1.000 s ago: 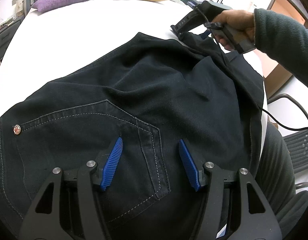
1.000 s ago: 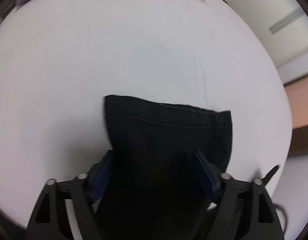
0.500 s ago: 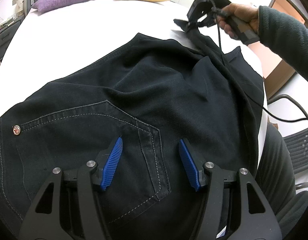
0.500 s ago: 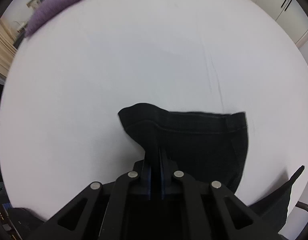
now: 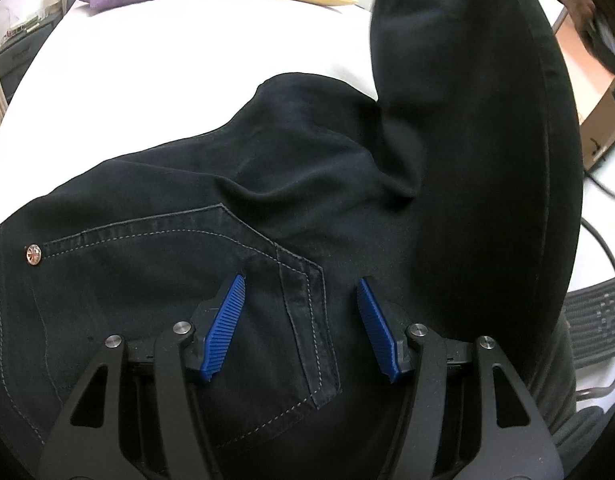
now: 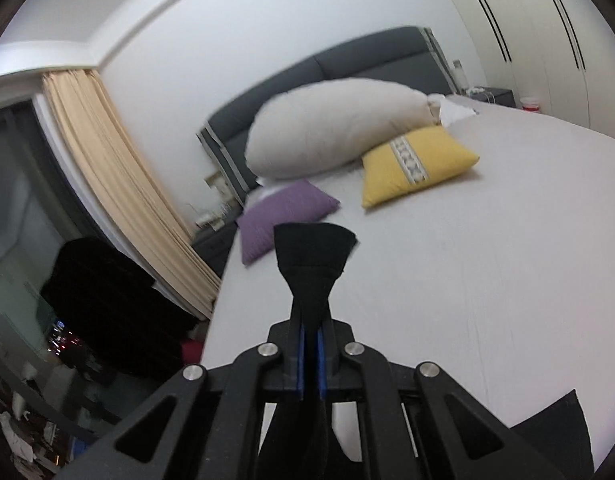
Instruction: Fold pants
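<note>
On the white-sheeted bed (image 5: 195, 52), your black denim pants (image 5: 267, 184) lie seat-up with the stitched back pocket (image 5: 211, 280) toward you. A second ago the leg end lay flat far up the sheet; now your right gripper (image 6: 310, 344) has pinched the hem (image 6: 313, 252) tight and swung it high, so the leg (image 5: 467, 120) stands as a dark column at the right of the left wrist view. That means the lengthwise fold is under way, with the hem ready to come back over the waist. Your left gripper (image 5: 299, 320) hovers half-wide over the pocket corner, gripping nothing; whether its tips press the cloth is hard to tell.

The purple cushion (image 6: 283, 216) and yellow cushion (image 6: 415, 164) sit well away at the headboard end. The bed's near right edge runs just beside the lifted leg, so keep the fold inboard.
</note>
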Action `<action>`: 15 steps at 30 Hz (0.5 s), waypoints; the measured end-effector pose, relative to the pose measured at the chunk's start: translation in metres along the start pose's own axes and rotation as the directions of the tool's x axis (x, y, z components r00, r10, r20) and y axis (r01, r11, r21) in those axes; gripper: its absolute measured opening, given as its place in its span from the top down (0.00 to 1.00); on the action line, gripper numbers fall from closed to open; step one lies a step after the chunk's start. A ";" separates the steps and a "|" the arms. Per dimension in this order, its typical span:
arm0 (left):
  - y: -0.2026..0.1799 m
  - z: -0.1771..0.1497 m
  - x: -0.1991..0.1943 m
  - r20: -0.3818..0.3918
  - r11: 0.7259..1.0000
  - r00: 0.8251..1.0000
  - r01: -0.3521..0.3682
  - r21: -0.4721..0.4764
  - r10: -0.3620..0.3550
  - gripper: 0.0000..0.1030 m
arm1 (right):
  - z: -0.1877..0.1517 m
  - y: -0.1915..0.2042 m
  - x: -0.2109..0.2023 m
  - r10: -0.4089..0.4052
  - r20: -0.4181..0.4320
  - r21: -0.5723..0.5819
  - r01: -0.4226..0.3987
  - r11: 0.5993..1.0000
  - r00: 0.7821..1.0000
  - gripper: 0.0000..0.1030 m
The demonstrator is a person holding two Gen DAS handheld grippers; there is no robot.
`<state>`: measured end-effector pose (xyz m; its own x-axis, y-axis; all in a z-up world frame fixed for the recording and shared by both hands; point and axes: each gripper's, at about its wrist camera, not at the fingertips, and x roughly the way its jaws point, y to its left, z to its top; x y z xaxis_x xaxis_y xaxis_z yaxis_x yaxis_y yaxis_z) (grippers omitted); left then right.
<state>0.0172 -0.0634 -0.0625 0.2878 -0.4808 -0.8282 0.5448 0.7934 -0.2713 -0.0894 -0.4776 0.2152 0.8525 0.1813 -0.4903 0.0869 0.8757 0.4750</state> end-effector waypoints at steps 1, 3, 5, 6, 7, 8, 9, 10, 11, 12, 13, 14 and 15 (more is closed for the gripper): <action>-0.002 0.000 0.000 -0.002 1.000 1.000 -0.014 0.009 0.014 0.45 | -0.005 -0.005 0.002 -0.006 0.003 0.011 0.006 1.000 1.000 0.95; -0.005 0.001 0.002 -0.006 0.999 0.999 -0.033 0.017 0.034 0.44 | -0.017 -0.038 -0.014 0.011 0.026 0.091 -0.013 0.996 1.000 0.95; -0.007 0.003 0.002 -0.009 0.999 0.999 -0.042 0.014 0.042 0.44 | -0.023 -0.051 -0.023 0.028 0.059 0.136 -0.036 0.990 0.998 0.95; -0.007 0.004 0.003 -0.010 0.999 0.999 -0.046 0.012 0.046 0.44 | -0.029 -0.062 -0.029 0.029 0.076 0.143 -0.039 0.989 0.997 0.95; -0.008 0.004 0.004 -0.010 0.999 0.999 -0.051 0.014 0.051 0.44 | -0.036 -0.070 -0.034 0.041 0.099 0.153 -0.056 0.987 0.994 0.95; -0.009 0.004 0.005 -0.009 0.998 0.998 -0.056 0.019 0.056 0.44 | -0.048 -0.085 -0.038 0.054 0.121 0.173 -0.074 0.982 0.991 0.95; -0.010 0.004 0.006 -0.010 0.998 0.998 -0.064 0.026 0.064 0.44 | -0.059 -0.100 -0.038 0.042 0.130 0.196 -0.067 0.978 0.991 0.95; -0.014 0.003 0.006 -0.012 0.997 0.997 -0.072 0.033 0.073 0.44 | -0.072 -0.124 -0.038 0.020 0.134 0.230 -0.050 0.972 0.991 0.95; -0.016 0.004 0.007 -0.014 0.996 0.997 -0.079 0.039 0.080 0.44 | -0.087 -0.150 -0.037 -0.011 0.118 0.293 -0.024 0.956 0.993 0.95; -0.017 0.004 0.007 -0.015 0.996 0.996 -0.083 0.042 0.084 0.44 | -0.102 -0.171 -0.036 -0.029 0.097 0.352 -0.006 0.936 0.995 0.95; -0.018 0.005 0.008 -0.015 0.995 0.996 -0.085 0.043 0.086 0.44 | -0.118 -0.192 -0.034 -0.042 0.075 0.412 0.008 0.911 0.996 0.95; -0.020 0.005 0.008 -0.016 0.995 0.996 -0.086 0.044 0.087 0.43 | -0.135 -0.211 -0.034 -0.061 0.058 0.466 0.027 0.884 0.996 0.95; -0.020 0.005 0.009 -0.016 0.995 0.996 -0.088 0.045 0.089 0.43 | -0.147 -0.221 -0.037 -0.066 0.059 0.500 0.028 0.866 0.996 0.94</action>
<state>0.0131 -0.0855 -0.0616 0.3224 -0.4026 -0.8567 0.5520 0.8152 -0.1753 -0.2158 -0.6123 0.0204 0.8740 0.0962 -0.4763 0.3564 0.5395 0.7629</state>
